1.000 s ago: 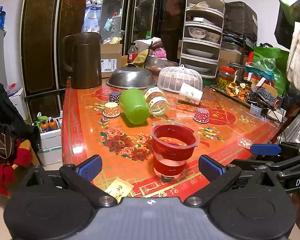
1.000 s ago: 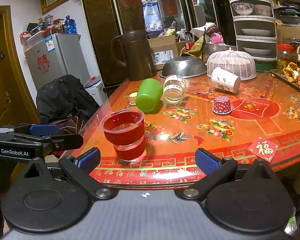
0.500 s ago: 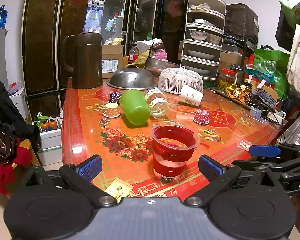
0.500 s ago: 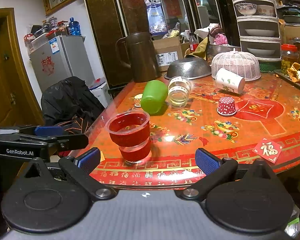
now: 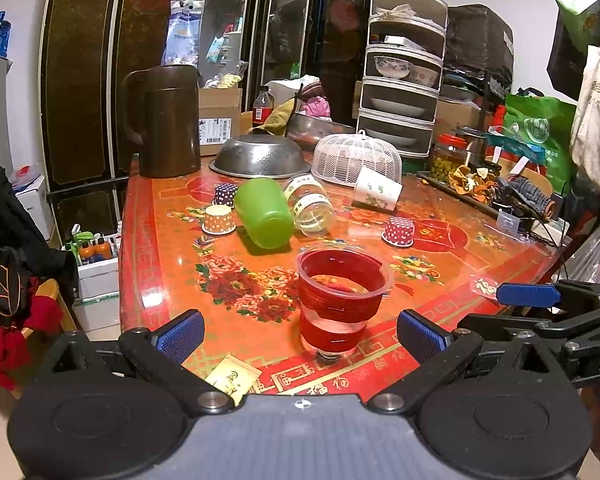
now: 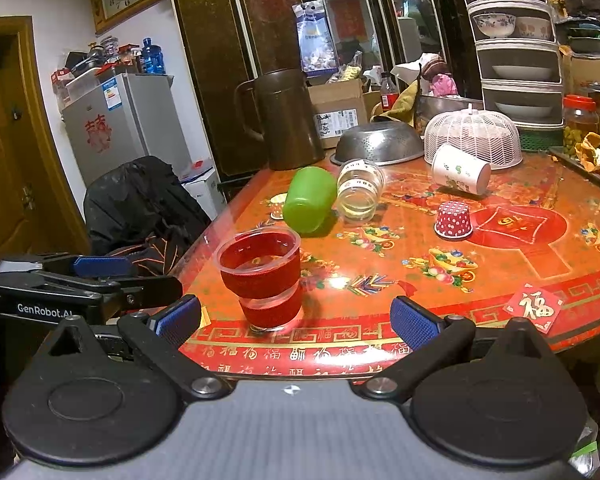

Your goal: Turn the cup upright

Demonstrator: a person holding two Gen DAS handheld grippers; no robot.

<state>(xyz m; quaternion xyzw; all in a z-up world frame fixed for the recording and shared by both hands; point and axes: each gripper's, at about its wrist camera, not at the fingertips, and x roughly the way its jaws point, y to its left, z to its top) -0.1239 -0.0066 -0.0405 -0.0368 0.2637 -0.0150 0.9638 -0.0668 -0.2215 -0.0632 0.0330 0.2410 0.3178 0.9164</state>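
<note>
Left hand-held gripper (image 5: 300, 334): black linkage arms, blue ribbed pads (image 5: 180, 335), silver pivot screws, grey body with two black round discs. Right hand-held gripper (image 6: 296, 320): same build. White "GenRobot.AI" lettering on the left unit's black side.

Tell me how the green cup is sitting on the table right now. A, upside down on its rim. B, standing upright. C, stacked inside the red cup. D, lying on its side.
D: the green cup lies on its side beside the tipped glass jar, while the red cup stands upright alone near the table edge.
</note>
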